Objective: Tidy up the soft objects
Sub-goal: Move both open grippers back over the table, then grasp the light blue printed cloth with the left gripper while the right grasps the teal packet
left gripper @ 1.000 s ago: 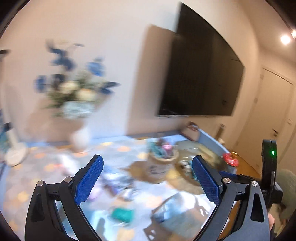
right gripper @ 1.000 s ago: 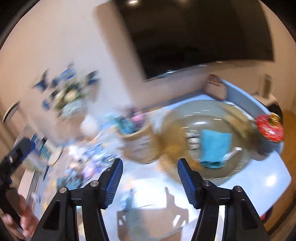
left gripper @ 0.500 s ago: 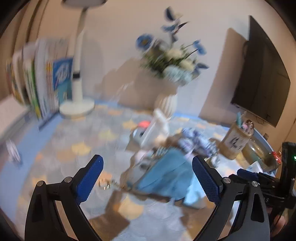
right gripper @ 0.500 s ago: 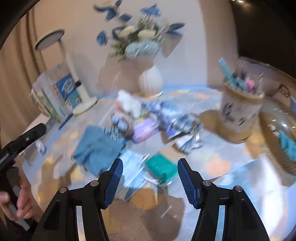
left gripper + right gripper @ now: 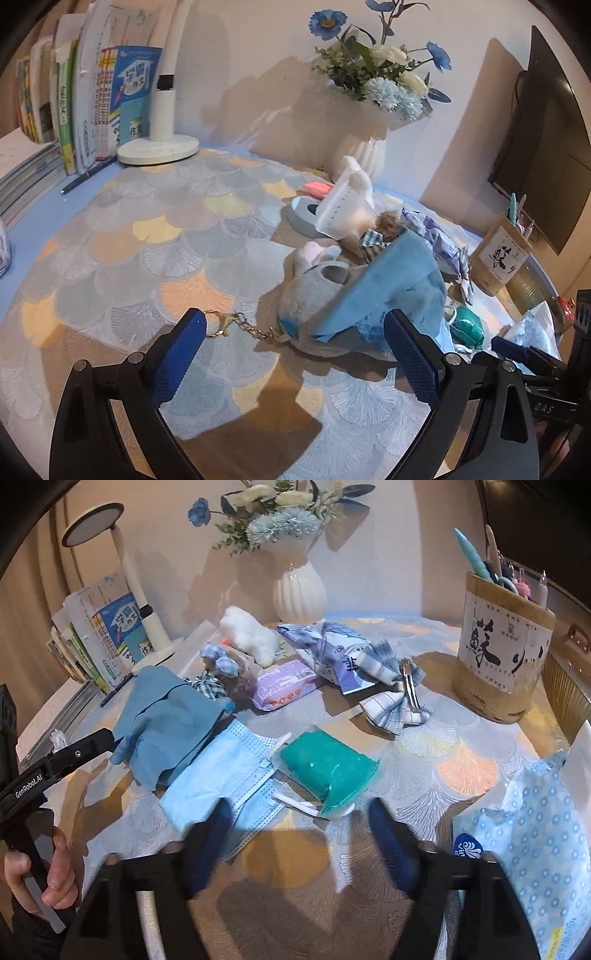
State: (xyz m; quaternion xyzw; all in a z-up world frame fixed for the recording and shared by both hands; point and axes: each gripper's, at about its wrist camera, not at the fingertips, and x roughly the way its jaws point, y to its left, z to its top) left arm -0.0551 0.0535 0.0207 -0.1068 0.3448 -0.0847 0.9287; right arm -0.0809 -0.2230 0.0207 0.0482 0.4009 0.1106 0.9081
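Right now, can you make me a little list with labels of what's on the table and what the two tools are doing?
Surface: table with a fan-pattern cloth
Soft pile: blue cloth draped over a grey plush toy
Beside it: blue face mask, teal pouch, purple wipes pack
Further back: white vase of flowers, pen holder
Left tool: open, empty, plush toy's chain just ahead
Right tool: jaws opening, nothing between them, just short of the teal pouch

In the right wrist view, left of the pouch lies a face mask, behind it a tissue packet, and far right a pen holder, seemingly standing apart.
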